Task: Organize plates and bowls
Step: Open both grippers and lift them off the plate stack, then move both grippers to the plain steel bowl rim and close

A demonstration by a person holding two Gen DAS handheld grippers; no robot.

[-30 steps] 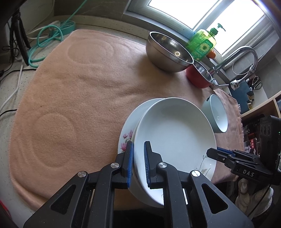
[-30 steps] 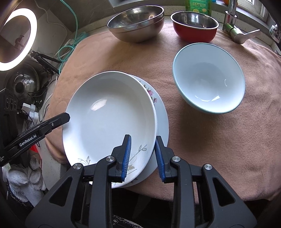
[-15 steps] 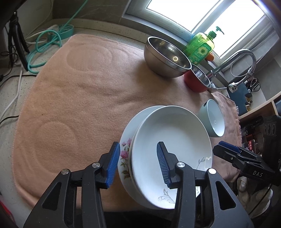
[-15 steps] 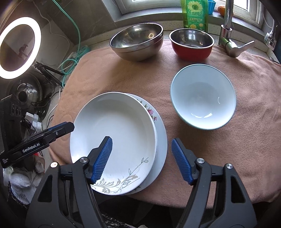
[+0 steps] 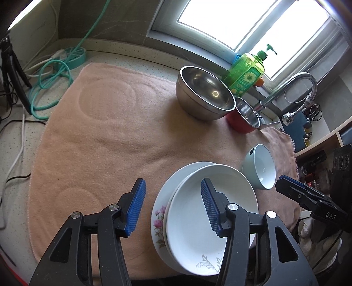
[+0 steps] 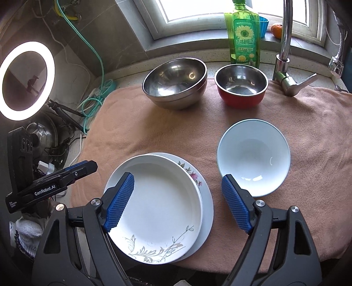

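Hovering over the white plate [image 6: 158, 204] stacked on the floral plate [image 6: 198, 176], we see our left gripper [image 5: 171, 206] and right gripper [image 6: 178, 202] opening, pads touching nothing.

Both point steeply down: the left gripper [image 5: 171, 208] sits at nine o'clock, the right gripper [image 6: 176, 201] at three, jaws opening, nothing pinched.

Home kitchen: chrome faucet [image 6: 286, 44] and dish-soap bottle [image 6: 244, 35] at table's far edge under window [image 6: 220, 13]; steel bowl [image 6: 176, 83] on towel [image 6: 154, 136].
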